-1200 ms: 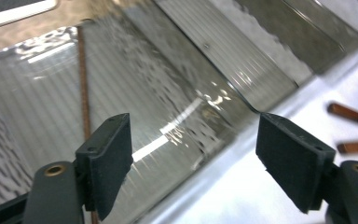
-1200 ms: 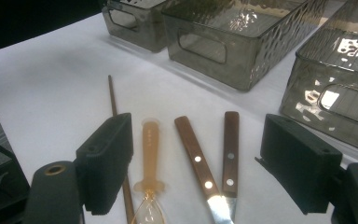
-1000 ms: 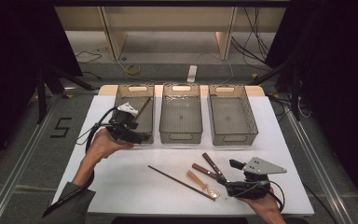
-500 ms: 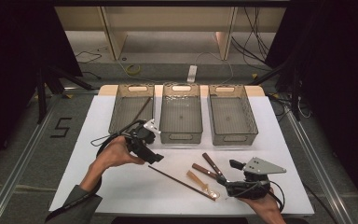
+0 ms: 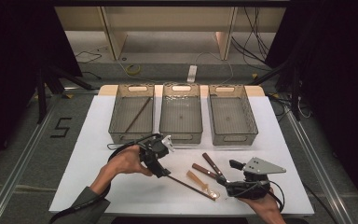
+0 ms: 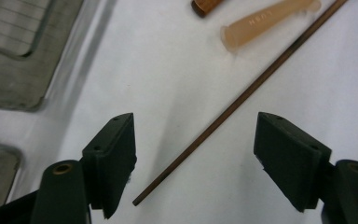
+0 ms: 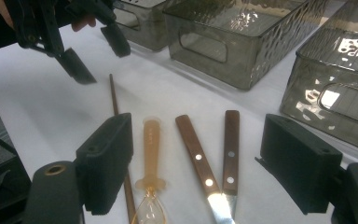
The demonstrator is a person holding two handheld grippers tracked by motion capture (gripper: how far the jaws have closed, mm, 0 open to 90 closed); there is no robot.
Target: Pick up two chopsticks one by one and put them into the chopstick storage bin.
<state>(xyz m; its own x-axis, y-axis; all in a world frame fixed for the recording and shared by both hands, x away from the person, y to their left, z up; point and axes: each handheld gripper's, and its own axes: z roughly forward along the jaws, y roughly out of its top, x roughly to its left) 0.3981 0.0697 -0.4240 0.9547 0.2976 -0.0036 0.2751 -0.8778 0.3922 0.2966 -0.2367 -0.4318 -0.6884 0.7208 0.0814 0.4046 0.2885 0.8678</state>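
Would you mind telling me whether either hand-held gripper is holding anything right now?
Neither: the left hand-held gripper is open astride the chopstick; the right hand-held gripper is open.

Bare white table [image 5: 88, 158] left of thin stick [image 5: 191, 186], three bins [image 5: 181, 114] walling the far side

Desk [image 5: 88, 158]: carries three bins in a row at the back, utensils in front.
Left bin [image 5: 131, 114]: holds one stick [image 5: 137, 114] lying diagonally.
Middle bin [image 5: 181, 113]: between the other two.
Right bin [image 5: 232, 115]: rightmost in the row.
Long stick [image 5: 191, 185]: left of the plastic spoon [image 5: 203, 183].
Two knives [image 5: 209, 167]: right of the spoon, side by side.
Left claw [image 5: 164, 170]: over the long stick's left end.
Right claw [image 5: 227, 179]: at the desk's front right, near the knives.
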